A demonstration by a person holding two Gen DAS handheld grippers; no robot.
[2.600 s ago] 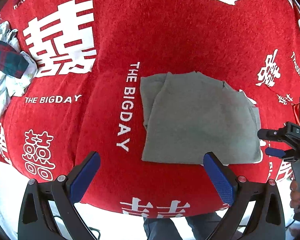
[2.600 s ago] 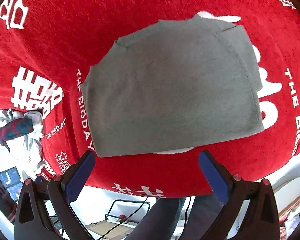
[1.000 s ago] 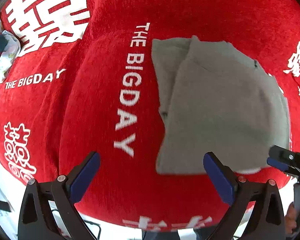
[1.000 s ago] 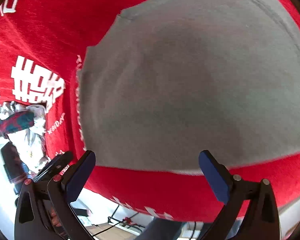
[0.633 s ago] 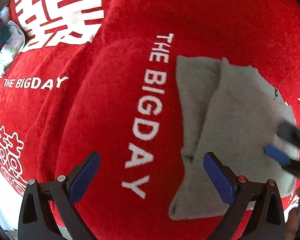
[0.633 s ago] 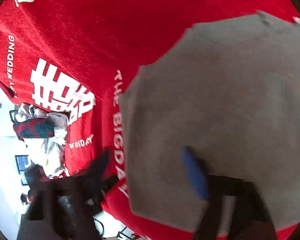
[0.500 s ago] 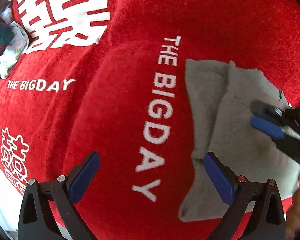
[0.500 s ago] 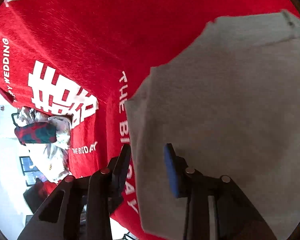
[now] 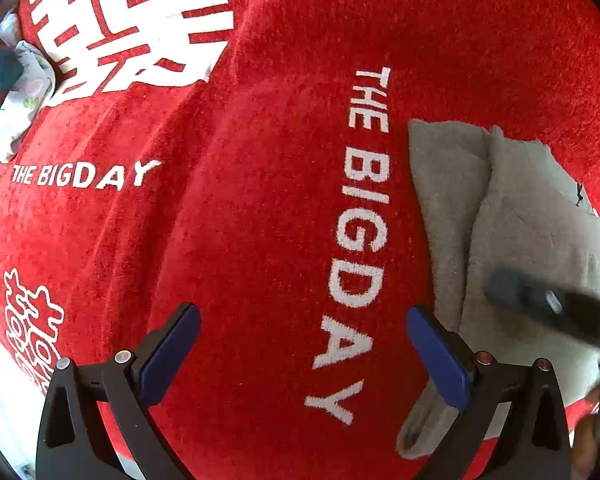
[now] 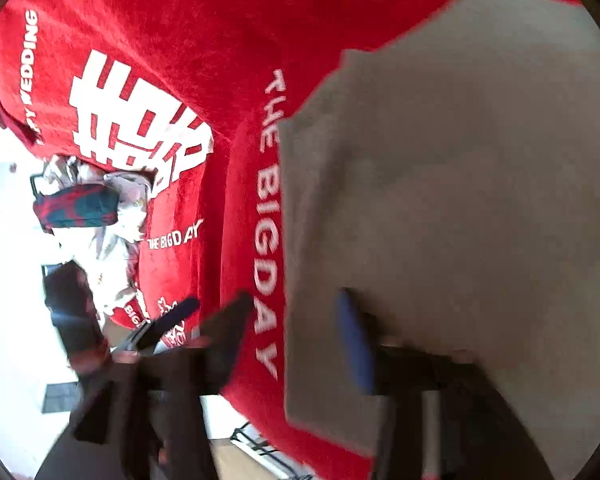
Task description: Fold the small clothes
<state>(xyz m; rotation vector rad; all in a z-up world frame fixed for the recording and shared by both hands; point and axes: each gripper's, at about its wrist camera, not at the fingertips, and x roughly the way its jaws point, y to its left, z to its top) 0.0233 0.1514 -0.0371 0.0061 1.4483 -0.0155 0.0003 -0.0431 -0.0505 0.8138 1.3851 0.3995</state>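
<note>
Red cloth (image 9: 260, 200) bears folded grey garment (image 10: 460, 200); right gripper (image 10: 292, 328) opening over its edge

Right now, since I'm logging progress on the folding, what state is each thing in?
Grey garment: folded, lying flat on the cloth.
Red cloth: spread out under it.
Pile of clothes: heaped, unfolded, at the far edge.
Left gripper: open, nothing between its jaws.
Right gripper: jaws opening, astride the garment's left edge, not pinching it.

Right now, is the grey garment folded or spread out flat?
Folded. The grey garment lies on the red cloth in layers: an upper layer's edge runs over a lower strip along its left side.
</note>
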